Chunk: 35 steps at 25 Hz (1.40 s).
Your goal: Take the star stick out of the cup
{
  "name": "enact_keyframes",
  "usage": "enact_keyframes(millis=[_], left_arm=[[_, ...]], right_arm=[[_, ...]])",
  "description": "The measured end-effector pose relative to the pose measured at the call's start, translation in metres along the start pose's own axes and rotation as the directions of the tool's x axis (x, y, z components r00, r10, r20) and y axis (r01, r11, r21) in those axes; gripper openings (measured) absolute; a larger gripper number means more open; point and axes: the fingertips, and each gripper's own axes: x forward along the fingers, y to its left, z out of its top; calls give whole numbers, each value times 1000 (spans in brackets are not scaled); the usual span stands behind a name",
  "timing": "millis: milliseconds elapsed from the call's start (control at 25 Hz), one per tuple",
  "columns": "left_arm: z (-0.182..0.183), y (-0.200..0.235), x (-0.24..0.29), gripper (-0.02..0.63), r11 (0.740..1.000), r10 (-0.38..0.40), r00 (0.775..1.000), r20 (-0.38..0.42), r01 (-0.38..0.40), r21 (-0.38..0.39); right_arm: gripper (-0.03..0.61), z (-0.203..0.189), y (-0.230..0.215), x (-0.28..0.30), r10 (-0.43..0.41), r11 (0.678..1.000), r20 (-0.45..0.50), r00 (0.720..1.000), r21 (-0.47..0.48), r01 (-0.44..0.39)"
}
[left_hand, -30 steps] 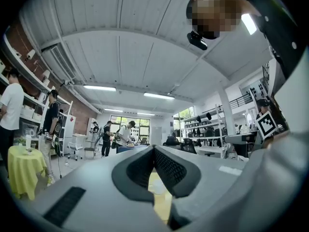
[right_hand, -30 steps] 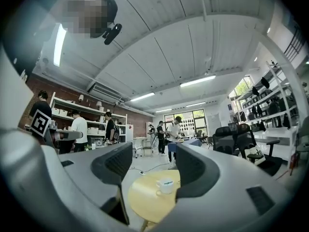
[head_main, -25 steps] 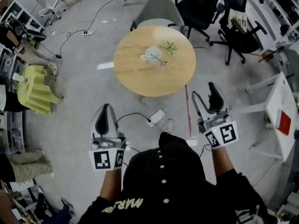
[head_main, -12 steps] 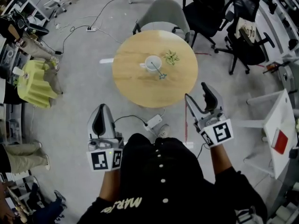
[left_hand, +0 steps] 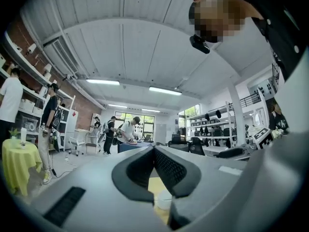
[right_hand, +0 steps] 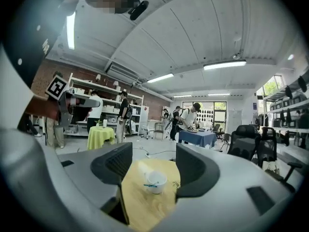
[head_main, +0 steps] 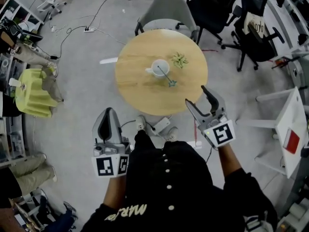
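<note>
The white cup (head_main: 159, 67) is standing near the middle of the round wooden tabletop (head_main: 137, 93). The star stick (head_main: 167, 77) is leaning in it, with its star end hanging out over the rim on the side nearer to the person. A small green thing (head_main: 179, 59) is lying just beside the cup.

The right claw (head_main: 196, 95) is hovering at the near edge of the tabletop, well apart from the cup. Its jaws are standing wide apart with nothing between them, and the right gripper view is looking through the gap at the cup. The left claw (head_main: 108, 112) is hanging lower, off the tabletop, and its jaws are pressed together on nothing.

The stick is looking thin, stiff and very light, so I am expecting it to slip or turn in a loose hold. The cup is probably light too and may tip if the stick drags on the rim. The free part just below the star seems the best place to pinch, and then a lift up and out.
</note>
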Motion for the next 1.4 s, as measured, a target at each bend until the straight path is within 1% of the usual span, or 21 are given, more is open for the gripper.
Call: enact_keyframes(millis=[80, 160, 240, 280, 320, 360, 400, 480, 520, 600, 800, 960, 1000, 1120, 1200, 1240, 1320, 1360, 1400], left_arm=[[-5, -2, 15, 3, 998, -58, 998, -16, 58, -4], [-15, -4, 26, 3, 994, -105, 994, -35, 105, -2], [-27, -1, 37, 3, 993, -115, 992, -57, 114, -27], [-34, 1, 42, 3, 992, -117, 991, -69, 114, -45], [-41, 0, 46, 3, 991, -125, 989, -83, 120, -58], [-48, -2, 50, 3, 989, -138, 986, -96, 132, -64], [-55, -5, 52, 3, 987, -155, 982, -108, 149, -68], [-67, -10, 56, 3, 981, -184, 975, -126, 175, -80], [-74, -11, 59, 3, 980, -191, 973, -133, 180, -90], [-87, -9, 63, 3, 978, -192, 970, -147, 177, -110], [-117, -1, 70, 3, 978, -181, 966, -187, 156, -141], [-134, 6, 70, 3, 979, -165, 963, -215, 134, -152], [-137, 9, 70, 3, 980, -162, 962, -221, 130, -153], [-142, 17, 72, 3, 980, -154, 959, -236, 118, -158], [-145, 18, 71, 3, 980, -152, 957, -246, 114, -162], [-147, 17, 70, 3, 980, -154, 956, -249, 116, -160], [-151, 17, 68, 3, 981, -160, 953, -257, 125, -149], [-152, 17, 68, 3, 981, -161, 952, -259, 126, -147], [-152, 17, 69, 3, 981, -159, 953, -260, 123, -148]], right_arm=[[272, -10, 2, 16, -4, 1000, -57, 998, -28, 2], [272, -24, 6, 34, 1, 997, -108, 994, -80, -9], [273, -35, 9, 54, 9, 983, -113, 994, -182, -30], [273, -41, 11, 64, 20, 966, -105, 994, -256, -47], [272, -48, 13, 74, 38, 937, -107, 994, -341, -73], [274, -56, 17, 83, 57, 897, -127, 990, -430, -107], [275, -67, 20, 91, 71, 849, -162, 984, -509, -145], [276, -89, 26, 105, 89, 760, -228, 970, -614, -214], [276, -100, 28, 113, 95, 726, -254, 963, -644, -241], [276, -122, 28, 126, 102, 681, -301, 948, -674, -287], [244, -163, 20, 154, 82, 617, -376, 923, -708, -344], [221, -187, 16, 165, 62, 548, -414, 908, -746, -378], [212, -190, 16, 167, 61, 539, -419, 906, -750, -383], [195, -194, 18, 175, 66, 525, -421, 905, -756, -391], [175, -196, 18, 177, 63, 507, -416, 907, -770, -388], [153, -196, 18, 178, 58, 496, -408, 911, -780, -381], [57, -195, 16, 179, 42, 479, -387, 921, -801, -358], [25, -195, 15, 180, 37, 476, -379, 925, -807, -349], [25, -194, 15, 181, 36, 479, -374, 927, -807, -345]])
